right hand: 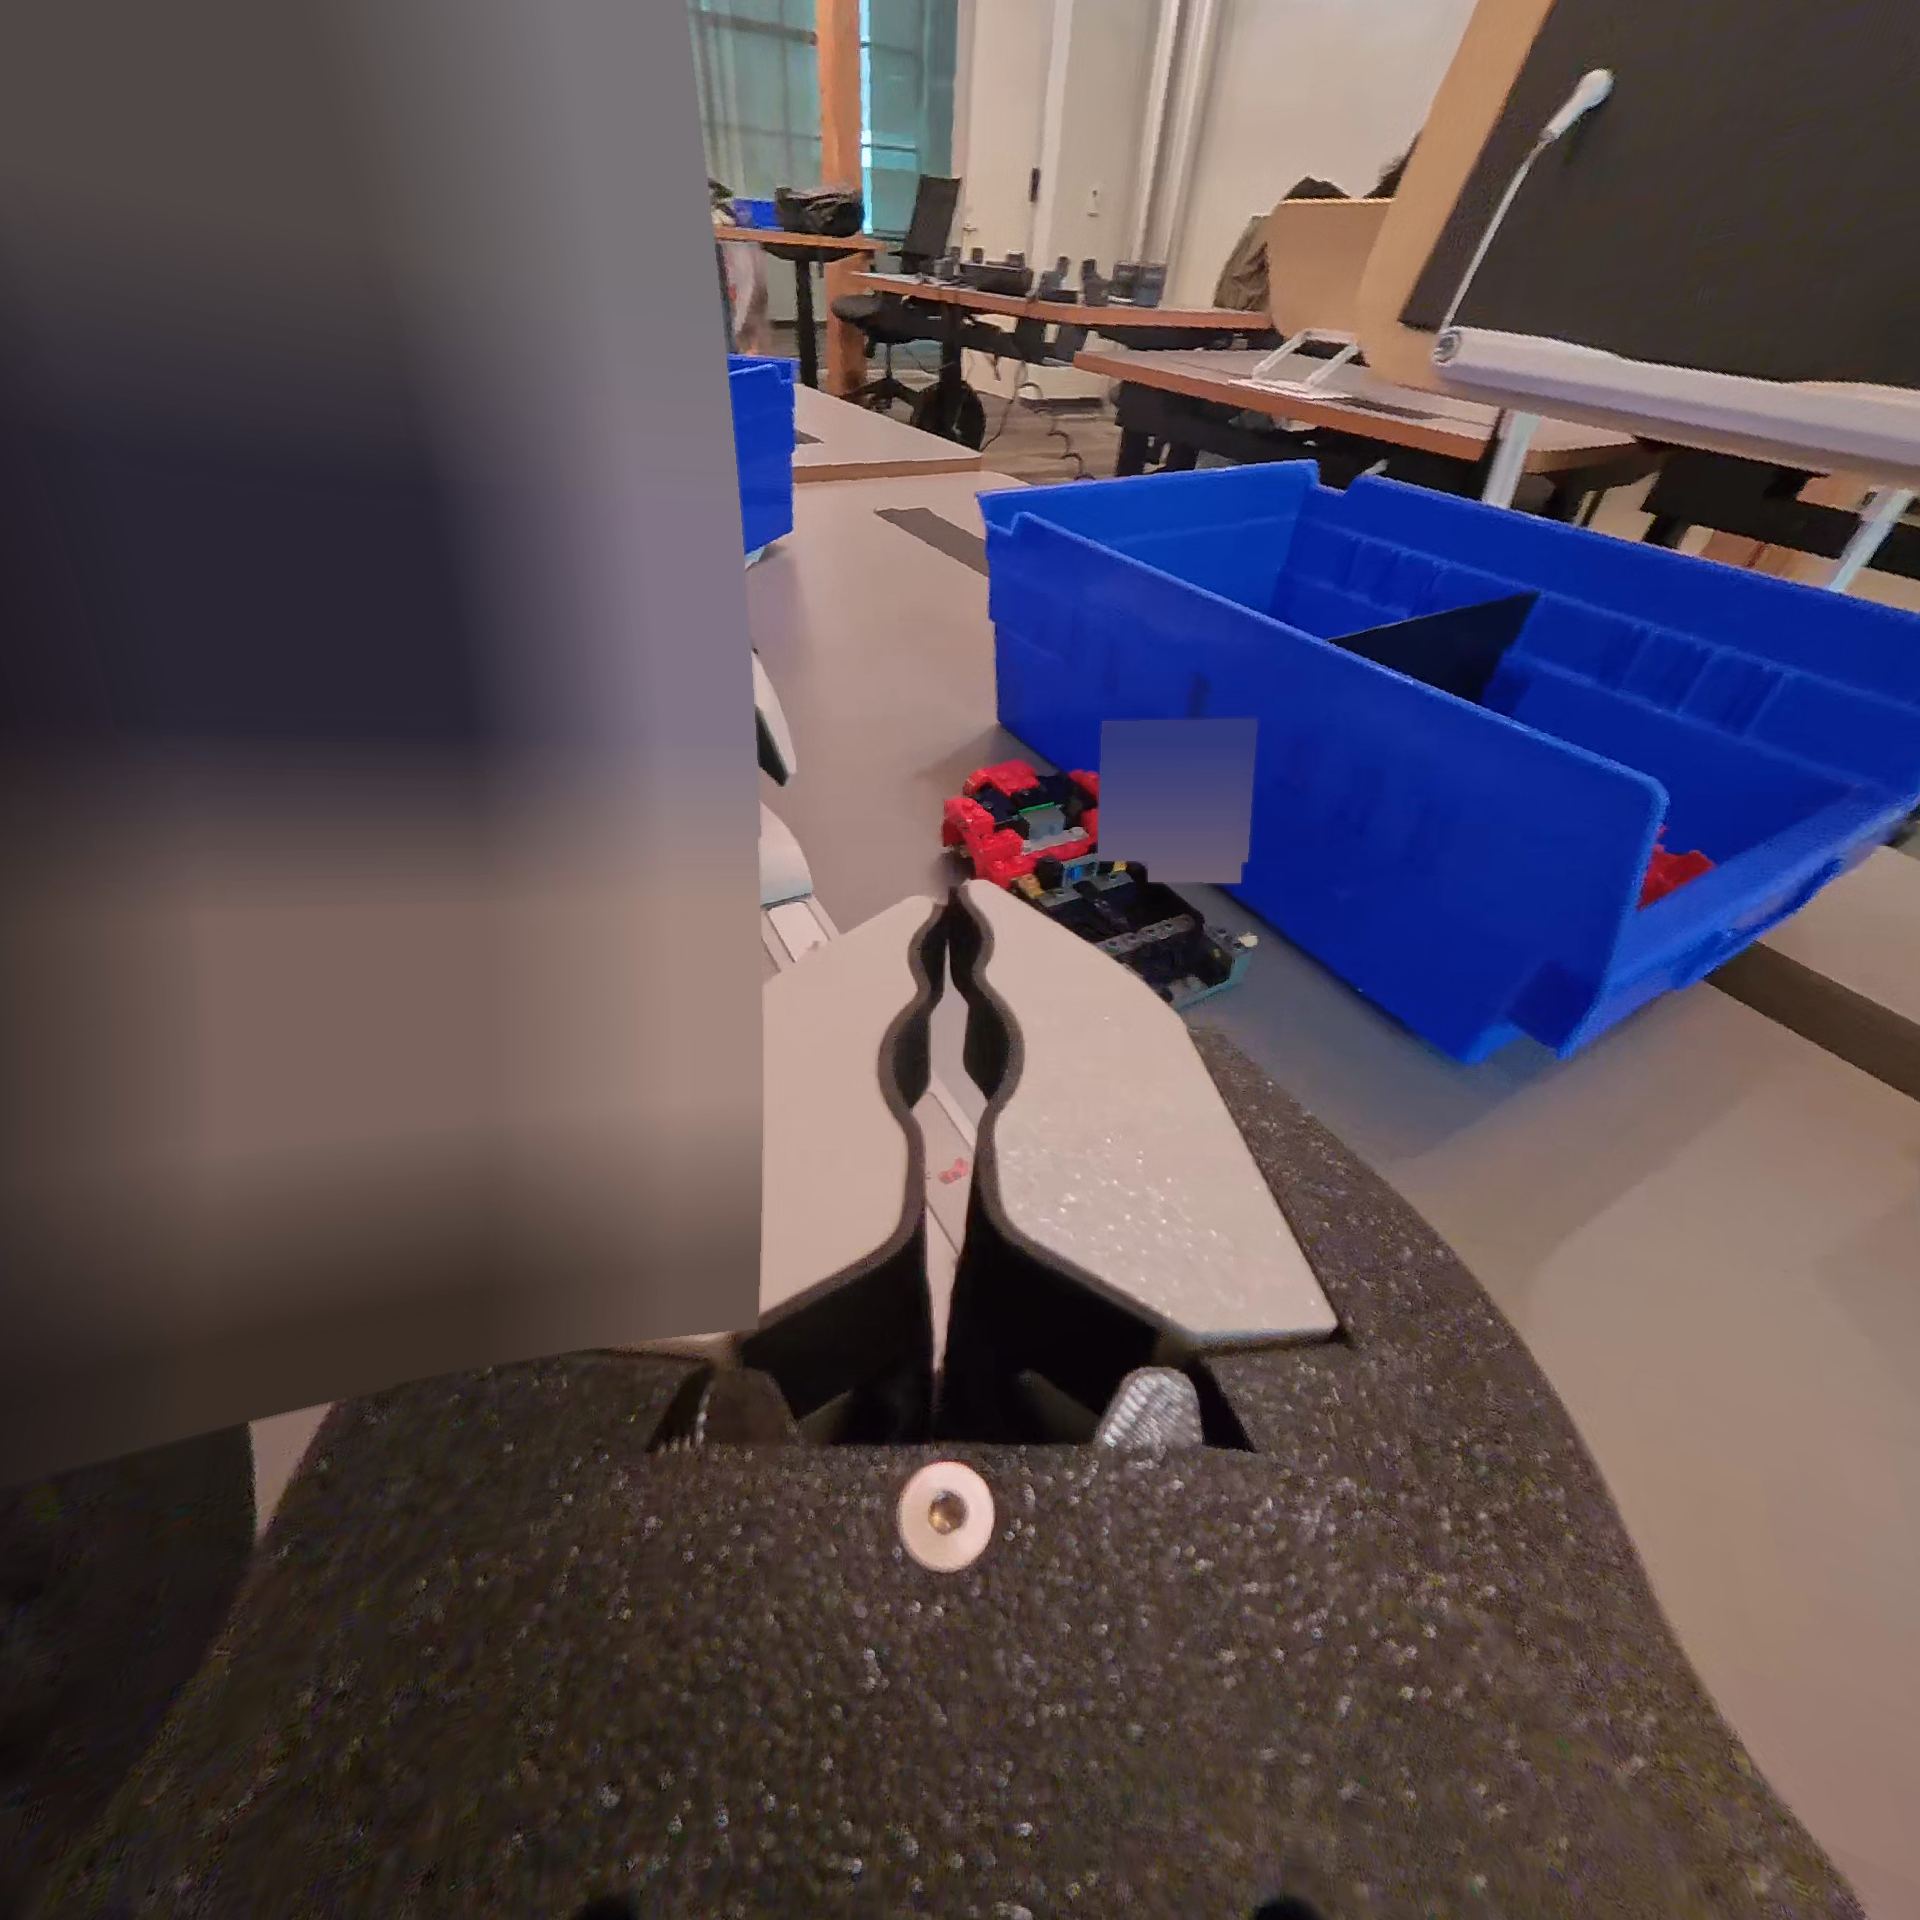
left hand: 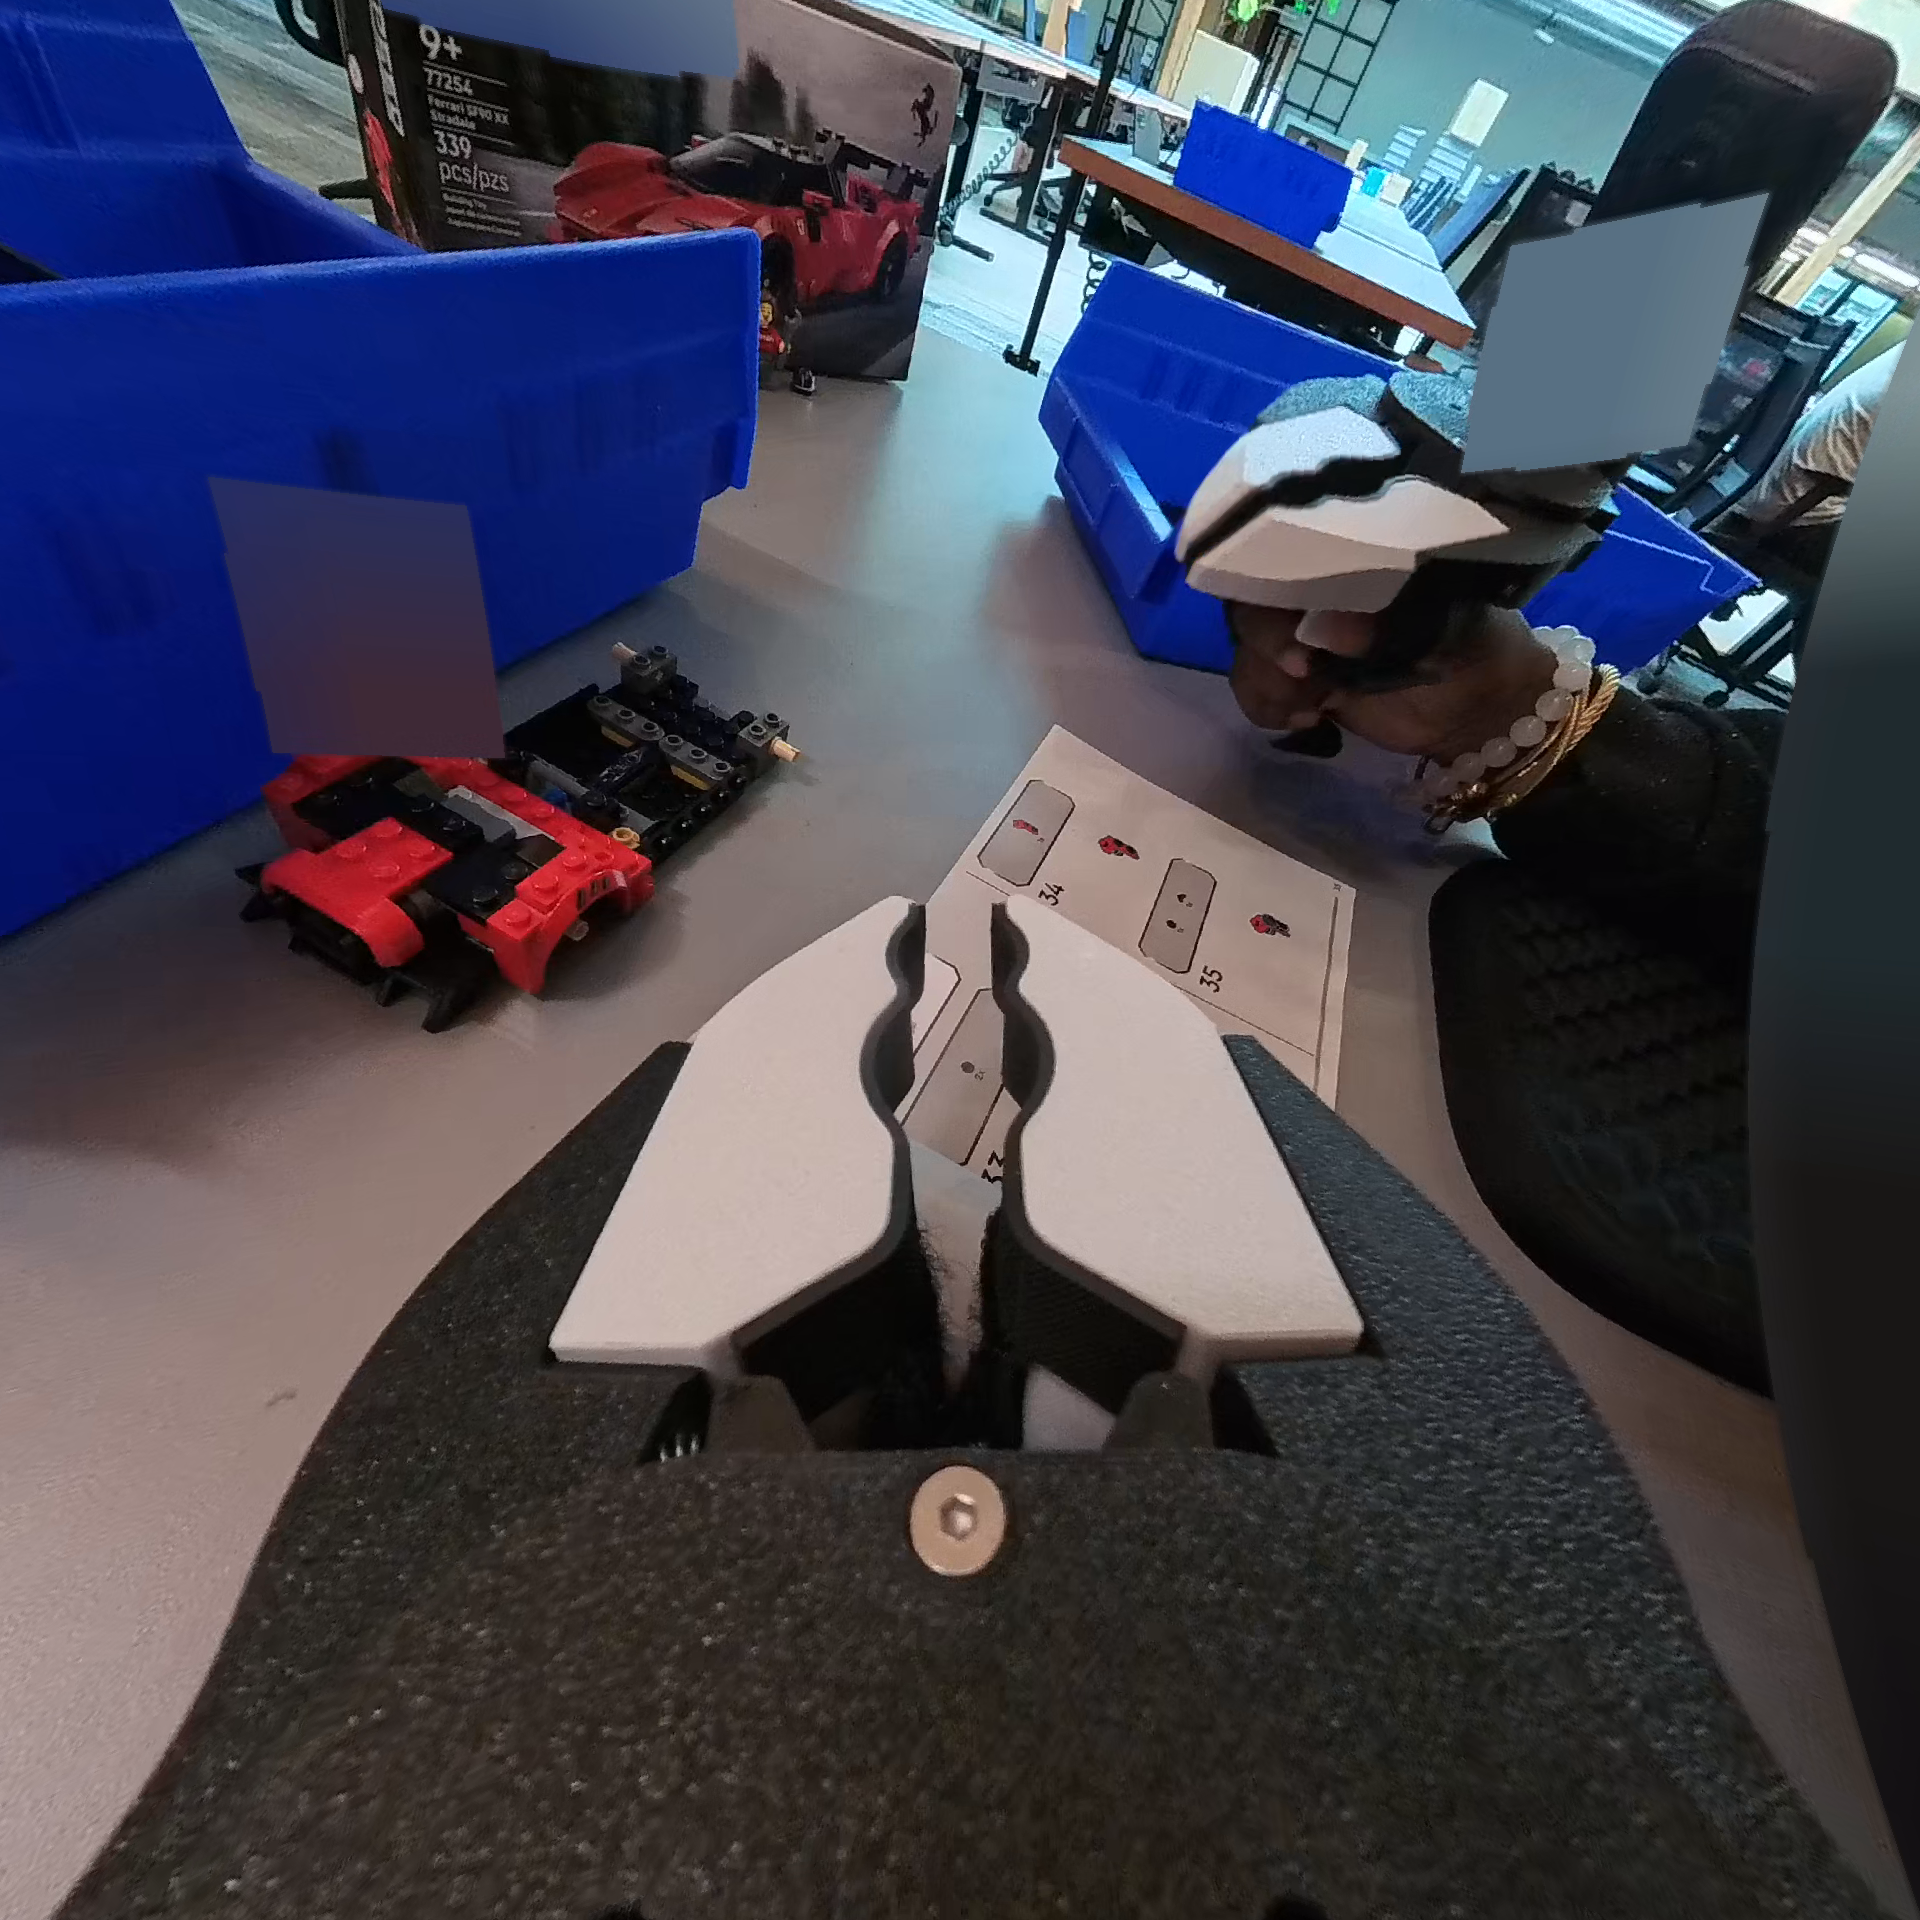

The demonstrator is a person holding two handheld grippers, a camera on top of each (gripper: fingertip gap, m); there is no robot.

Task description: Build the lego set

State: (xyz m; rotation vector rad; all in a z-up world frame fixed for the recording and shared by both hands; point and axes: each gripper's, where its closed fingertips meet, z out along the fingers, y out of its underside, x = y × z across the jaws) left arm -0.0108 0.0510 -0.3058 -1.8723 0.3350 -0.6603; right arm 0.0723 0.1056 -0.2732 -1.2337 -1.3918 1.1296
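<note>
Only half built: red front on the car (left hand: 488, 831), black back bare, no wheels or roof (more red bricks (right hand: 1673, 873) wait in the bin (right hand: 1455, 790)). Sits on the table (left hand: 156, 1247) beside the bin. Left tongs (left hand: 958, 914) open a crack, holding nothing, over the booklet (left hand: 1174, 883). Right tongs (right hand: 956, 904) nearly shut, empty too.

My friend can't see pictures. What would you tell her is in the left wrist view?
A half-built red and black lego car sits on a grey table beside a big blue bin. The left gripper, fingers slightly apart and empty, points over an instruction sheet. The right gripper hovers farther back, with the set's box standing behind.
</note>
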